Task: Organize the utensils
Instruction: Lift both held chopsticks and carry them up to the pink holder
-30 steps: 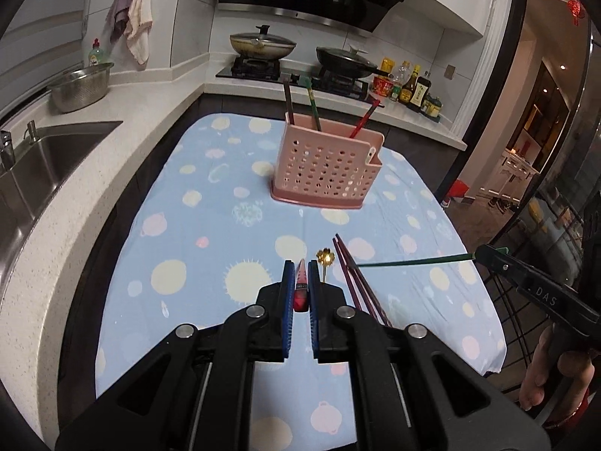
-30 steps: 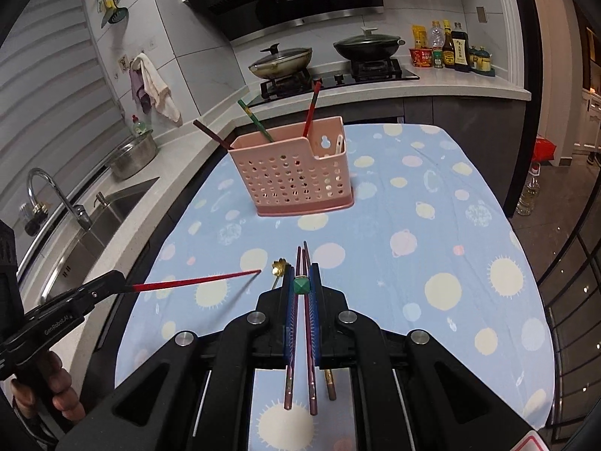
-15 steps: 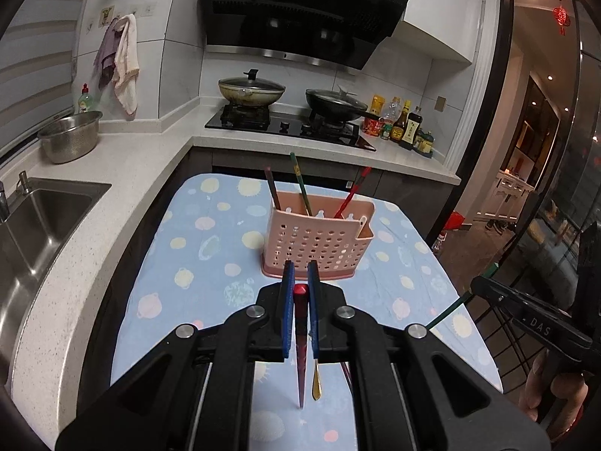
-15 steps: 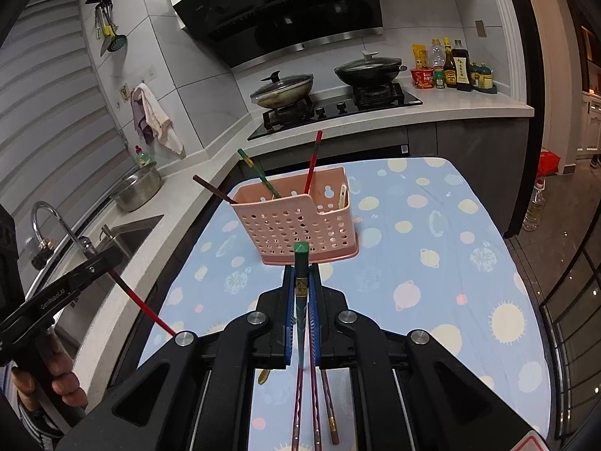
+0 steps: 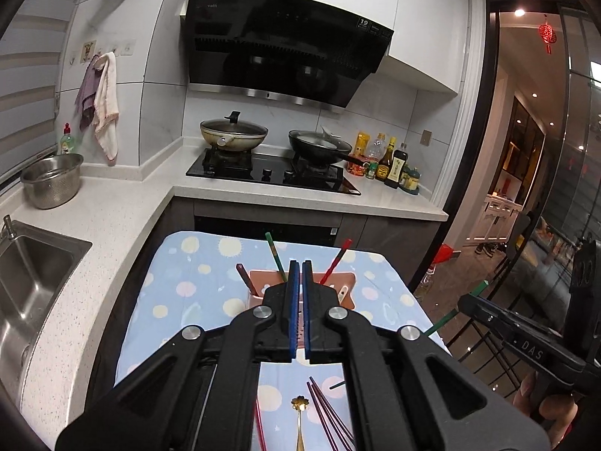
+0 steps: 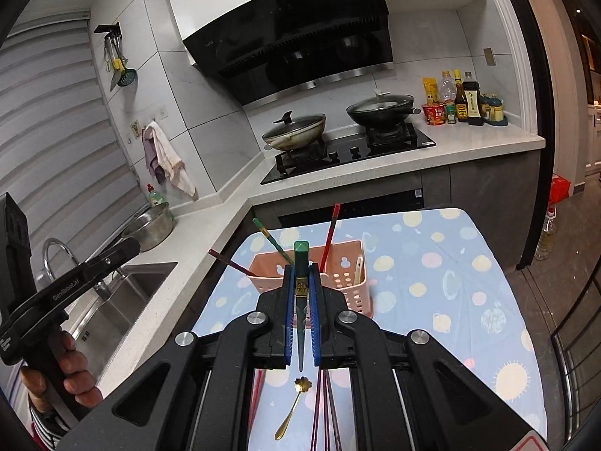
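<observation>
Jaws of the right gripper (image 6: 299,274) are clamped on a slim green chopstick (image 6: 301,251), those of the left gripper (image 5: 299,267) shut, seemingly empty; insertion into the pink perforated plastic basket (image 6: 347,285) just ahead is required.

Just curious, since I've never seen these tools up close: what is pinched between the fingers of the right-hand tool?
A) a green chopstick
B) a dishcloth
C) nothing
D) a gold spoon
A: in the right wrist view the right gripper is shut on a green chopstick, while the gold spoon lies on the tablecloth below.
</observation>
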Demonstrator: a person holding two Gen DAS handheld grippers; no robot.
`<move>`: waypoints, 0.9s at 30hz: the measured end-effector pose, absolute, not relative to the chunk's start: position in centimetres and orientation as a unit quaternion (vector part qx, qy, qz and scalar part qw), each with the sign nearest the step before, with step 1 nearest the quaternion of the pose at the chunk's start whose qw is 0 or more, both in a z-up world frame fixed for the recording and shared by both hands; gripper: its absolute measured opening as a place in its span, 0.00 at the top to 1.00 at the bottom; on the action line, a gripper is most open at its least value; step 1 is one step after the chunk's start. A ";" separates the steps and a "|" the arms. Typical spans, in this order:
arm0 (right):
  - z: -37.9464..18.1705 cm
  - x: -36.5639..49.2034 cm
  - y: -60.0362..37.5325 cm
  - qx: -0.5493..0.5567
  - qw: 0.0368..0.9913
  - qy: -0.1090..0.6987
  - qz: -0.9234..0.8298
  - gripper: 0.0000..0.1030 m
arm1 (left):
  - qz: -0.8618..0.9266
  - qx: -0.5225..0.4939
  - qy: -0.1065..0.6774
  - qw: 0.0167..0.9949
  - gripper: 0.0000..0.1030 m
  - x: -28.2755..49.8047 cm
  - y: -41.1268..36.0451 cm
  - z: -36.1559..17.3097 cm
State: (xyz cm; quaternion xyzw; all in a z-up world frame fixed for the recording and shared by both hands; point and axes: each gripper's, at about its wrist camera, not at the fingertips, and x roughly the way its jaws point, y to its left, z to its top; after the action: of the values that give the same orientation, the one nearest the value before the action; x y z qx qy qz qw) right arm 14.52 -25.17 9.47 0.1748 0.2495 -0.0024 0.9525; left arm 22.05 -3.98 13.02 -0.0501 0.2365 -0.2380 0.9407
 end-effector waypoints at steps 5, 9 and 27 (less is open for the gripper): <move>8.1 14.3 -25.2 0.174 0.949 0.264 -0.013 0.93 | -0.227 -0.050 0.277 0.933 0.99 22.9 -3.8 10.3; 6.8 14.4 -26.1 0.184 0.944 0.274 -0.025 0.93 | -0.213 -0.038 0.334 0.917 0.95 23.8 -4.0 5.4; 2.9 20.2 -28.4 0.207 0.927 0.310 -0.031 0.93 | -0.179 -0.010 0.472 0.863 0.55 31.5 -8.8 -10.3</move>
State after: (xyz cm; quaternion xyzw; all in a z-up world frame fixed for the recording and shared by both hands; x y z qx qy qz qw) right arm 20.19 -28.36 2.86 0.2075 0.3100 -0.0314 0.9273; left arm 31.51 -8.76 -10.28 -0.0095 0.4721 -0.1789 0.8631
